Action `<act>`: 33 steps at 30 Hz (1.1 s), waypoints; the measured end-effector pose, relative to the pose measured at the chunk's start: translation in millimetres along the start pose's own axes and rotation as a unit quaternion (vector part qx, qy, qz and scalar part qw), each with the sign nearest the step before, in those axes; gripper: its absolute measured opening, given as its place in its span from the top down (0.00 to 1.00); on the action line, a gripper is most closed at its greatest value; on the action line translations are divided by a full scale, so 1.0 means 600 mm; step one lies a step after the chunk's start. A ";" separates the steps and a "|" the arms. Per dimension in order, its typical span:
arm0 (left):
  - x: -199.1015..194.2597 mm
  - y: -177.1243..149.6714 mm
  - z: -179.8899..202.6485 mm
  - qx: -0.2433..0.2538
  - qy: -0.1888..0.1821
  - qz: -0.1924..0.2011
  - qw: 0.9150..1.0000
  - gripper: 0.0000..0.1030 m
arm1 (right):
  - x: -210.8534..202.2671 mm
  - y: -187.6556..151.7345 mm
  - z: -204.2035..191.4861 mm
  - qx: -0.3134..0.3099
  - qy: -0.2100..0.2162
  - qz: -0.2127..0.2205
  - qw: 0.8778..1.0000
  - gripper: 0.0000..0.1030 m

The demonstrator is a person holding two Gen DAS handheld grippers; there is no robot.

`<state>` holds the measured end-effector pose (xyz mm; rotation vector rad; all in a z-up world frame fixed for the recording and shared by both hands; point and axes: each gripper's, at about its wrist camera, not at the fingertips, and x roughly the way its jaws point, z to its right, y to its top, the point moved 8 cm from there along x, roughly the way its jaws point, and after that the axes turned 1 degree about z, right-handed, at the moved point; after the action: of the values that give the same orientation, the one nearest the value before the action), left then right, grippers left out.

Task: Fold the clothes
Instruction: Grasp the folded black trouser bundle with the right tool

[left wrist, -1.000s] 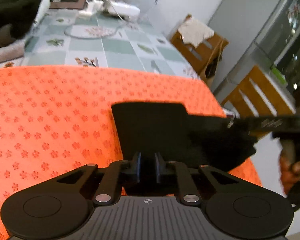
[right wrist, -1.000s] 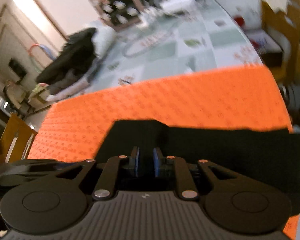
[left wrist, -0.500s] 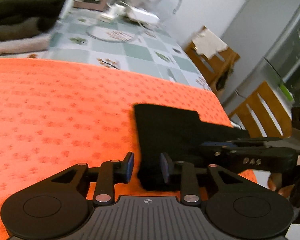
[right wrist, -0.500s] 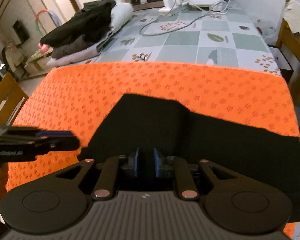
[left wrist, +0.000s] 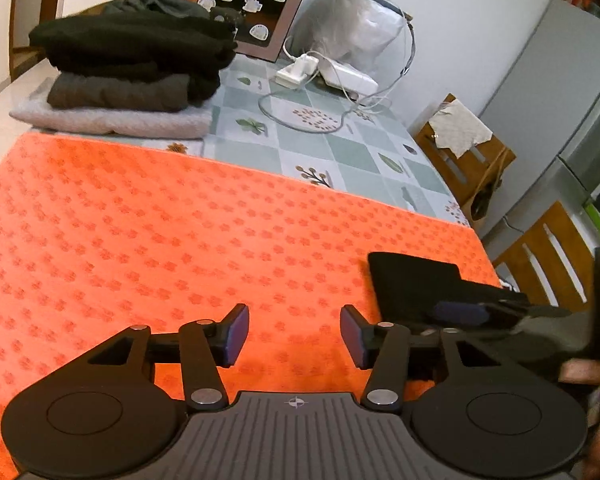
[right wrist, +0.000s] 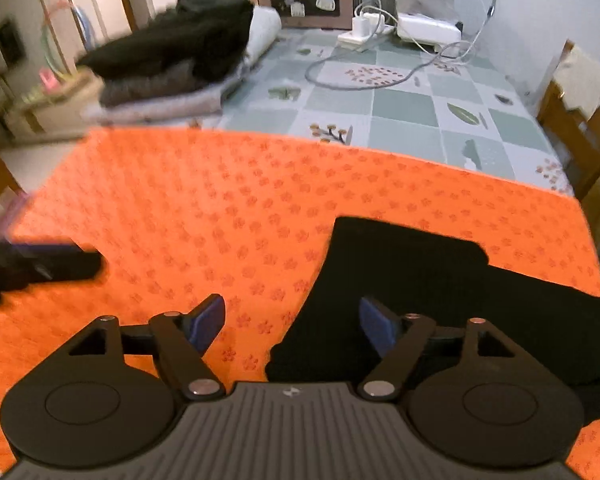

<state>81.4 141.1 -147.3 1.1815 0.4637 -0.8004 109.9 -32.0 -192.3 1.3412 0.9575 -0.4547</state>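
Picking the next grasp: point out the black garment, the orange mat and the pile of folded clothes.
black garment (right wrist: 412,280): right wrist view, its flat middle.
orange mat (left wrist: 180,220): left wrist view, bare patterned surface.
pile of folded clothes (left wrist: 132,52): left wrist view, top black item.

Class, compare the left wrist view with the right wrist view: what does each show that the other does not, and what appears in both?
Only the left wrist view shows the grey fridge and the left gripper head on, jaws just opened over bare orange cloth.

Only the right wrist view shows the right gripper head on, jaws just opened, the black garment lying free beneath.

Both show the garment, the orange cloth, the stack of folded clothes, the power strip and the tiled tabletop.
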 end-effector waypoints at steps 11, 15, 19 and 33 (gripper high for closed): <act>-0.034 0.003 -0.049 0.039 -0.010 -0.010 0.999 0.44 | 0.049 -0.046 -0.004 -0.040 -0.149 0.034 0.987 0.40; -0.040 -0.002 -0.044 0.037 -0.006 -0.005 0.999 0.44 | 0.036 -0.043 0.007 -0.036 -0.139 0.048 0.989 0.63; -0.044 -0.006 -0.030 0.028 0.001 0.004 1.000 0.44 | -0.004 -0.020 0.038 0.040 -0.074 0.075 0.994 0.76; -0.002 -0.020 0.094 0.005 0.022 0.028 0.999 0.44 | -0.164 -0.069 0.360 0.432 0.163 0.198 0.865 0.79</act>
<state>67.0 86.4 -134.9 1.2176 0.4611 -0.7297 91.6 -268.8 -152.0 2.4402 0.7204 -0.3473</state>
